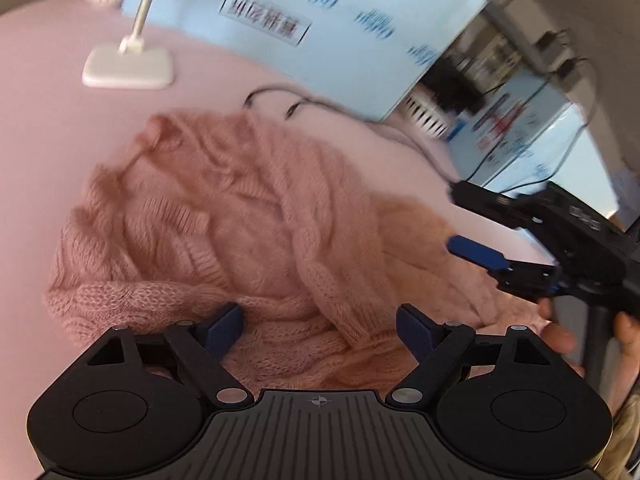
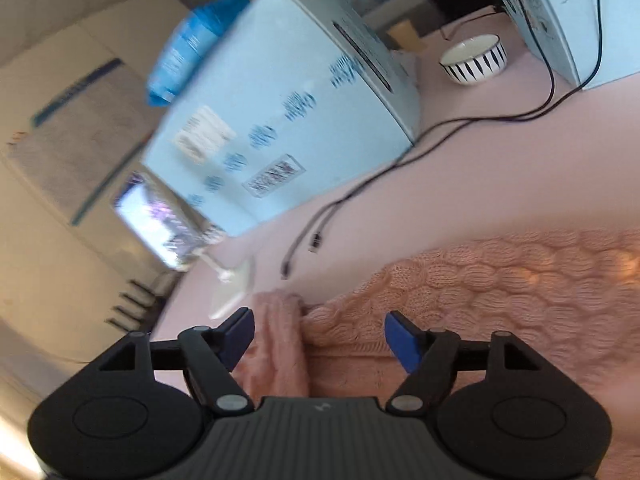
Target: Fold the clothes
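A fuzzy pink cable-knit sweater (image 1: 256, 216) lies bunched on the pink table, one part folded over another. My left gripper (image 1: 320, 330) hovers over its near edge with its blue pads wide apart and nothing pressed between them. My right gripper (image 1: 472, 224) shows at the right of the left wrist view, held in a hand (image 1: 560, 334), with its blue finger (image 1: 476, 252) over the sweater's right side. In the right wrist view the right gripper (image 2: 320, 338) stands open above the sweater (image 2: 500, 292), a folded strip of knit lying loose between its pads.
A white stand (image 1: 128, 66) with a screen sits at the table's far left. Light blue boxes (image 1: 340, 40) line the back. Black cables (image 2: 420, 148) trail over the table (image 2: 480, 184). A white bowl with a black pattern (image 2: 474, 60) stands far right.
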The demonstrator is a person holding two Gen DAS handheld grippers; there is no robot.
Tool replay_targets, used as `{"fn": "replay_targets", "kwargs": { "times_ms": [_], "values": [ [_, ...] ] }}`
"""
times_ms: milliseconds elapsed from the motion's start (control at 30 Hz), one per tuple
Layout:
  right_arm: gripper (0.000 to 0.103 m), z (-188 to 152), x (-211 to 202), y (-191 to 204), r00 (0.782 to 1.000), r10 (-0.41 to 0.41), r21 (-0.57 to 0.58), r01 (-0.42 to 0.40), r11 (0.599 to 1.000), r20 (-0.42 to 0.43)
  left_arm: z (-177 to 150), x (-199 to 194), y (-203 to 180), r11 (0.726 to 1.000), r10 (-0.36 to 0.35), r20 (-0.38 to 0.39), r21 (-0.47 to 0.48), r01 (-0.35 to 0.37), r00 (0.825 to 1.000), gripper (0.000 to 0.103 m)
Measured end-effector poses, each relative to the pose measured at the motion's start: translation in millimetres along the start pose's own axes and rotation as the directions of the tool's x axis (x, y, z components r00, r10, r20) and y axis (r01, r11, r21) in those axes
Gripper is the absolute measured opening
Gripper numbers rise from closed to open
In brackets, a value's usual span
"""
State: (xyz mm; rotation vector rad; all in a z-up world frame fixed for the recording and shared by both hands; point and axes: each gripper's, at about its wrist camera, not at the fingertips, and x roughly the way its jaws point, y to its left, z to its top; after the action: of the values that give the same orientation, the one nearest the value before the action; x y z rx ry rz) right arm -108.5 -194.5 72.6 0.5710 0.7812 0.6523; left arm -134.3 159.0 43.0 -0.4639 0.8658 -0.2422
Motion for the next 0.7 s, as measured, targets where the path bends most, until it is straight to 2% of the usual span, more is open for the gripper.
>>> {"fn": "replay_targets", "kwargs": {
  "times_ms": [67, 133, 167, 233, 267, 300, 333, 433, 500, 633, 667, 700],
  "values": [
    [0.083, -1.7, -55.0, -16.0, 0.997, 0.07, 0.0, -0.07, 0.998, -0.02, 0.1, -3.6, 4.0, 1.0, -0.015, 0.002, -0.004, 0.015, 1.0, 0.087],
    [0.087, -9.1, -99.7, -36.2, 0.992, 0.107, 0.08, -0.102, 0.992, -0.06, 0.6, -6.0, 10.8, 0.999, -0.039, 0.009, -0.031, 0.039, 0.999, 0.087],
    [0.088, -14.2, -119.9, -46.7, 0.993, 0.101, 0.132, -0.091, 0.987, -0.068, -0.9, -6.1, 10.8, 0.998, -0.044, 0.012, -0.038, 0.045, 0.999, 0.087],
    [0.088, -27.3, -154.2, -64.6, 0.999, 0.0, 0.236, 0.012, 0.972, -0.05, -1.5, -7.3, 12.6, 0.998, -0.05, 0.019, -0.044, 0.05, 0.999, 0.087],
    [0.088, -35.1, -172.0, -72.5, 0.996, -0.077, 0.281, 0.086, 0.956, -0.043, -3.5, -8.3, 12.0, 0.998, -0.046, 0.023, -0.042, 0.047, 0.999, 0.087],
    [0.088, -45.7, -190.2, -77.9, 0.98, -0.197, 0.311, 0.198, 0.929, -0.035, -6.0, -9.4, 10.9, 0.998, -0.041, 0.028, -0.039, 0.042, 0.999, 0.087],
    [0.088, -55.4, -203.5, -81.9, 0.96, -0.278, 0.333, 0.273, 0.903, -0.032, -7.3, -8.0, 8.6, 0.999, -0.037, 0.03, -0.036, 0.039, 0.999, 0.087],
    [0.088, -79.0, -216.3, -93.1, 0.932, -0.359, 0.388, 0.349, 0.853, -0.049, -8.9, -3.6, -0.3, 1.0, -0.01, 0.031, -0.011, 0.01, 0.999, 0.087],
    [0.086, -84.2, -212.7, -98.9, 0.916, -0.399, 0.4, 0.382, 0.833, -0.042, -7.1, -1.5, -4.0, 1.0, 0.004, 0.024, -0.003, -0.004, 1.0, 0.088],
    [0.083, -82.5, -198.8, -111.0, 0.895, -0.443, 0.42, 0.381, 0.824, 0.057, -3.7, -6.2, -3.8, 1.0, 0.007, 0.004, -0.019, -0.007, 1.0, 0.089],
    [0.072, -80.2, -195.6, -112.9, 0.884, -0.459, 0.421, 0.387, 0.82, 0.082, -3.5, -11.2, -1.2, 0.999, -0.001, -0.001, -0.036, 0.001, 1.0, 0.089],
    [0.058, -79.4, -192.8, -115.0, 0.872, -0.48, 0.42, 0.404, 0.813, 0.091, -3.3, -16.2, 1.4, 0.999, -0.009, -0.005, -0.053, 0.008, 1.0, 0.089]
  ]
}}
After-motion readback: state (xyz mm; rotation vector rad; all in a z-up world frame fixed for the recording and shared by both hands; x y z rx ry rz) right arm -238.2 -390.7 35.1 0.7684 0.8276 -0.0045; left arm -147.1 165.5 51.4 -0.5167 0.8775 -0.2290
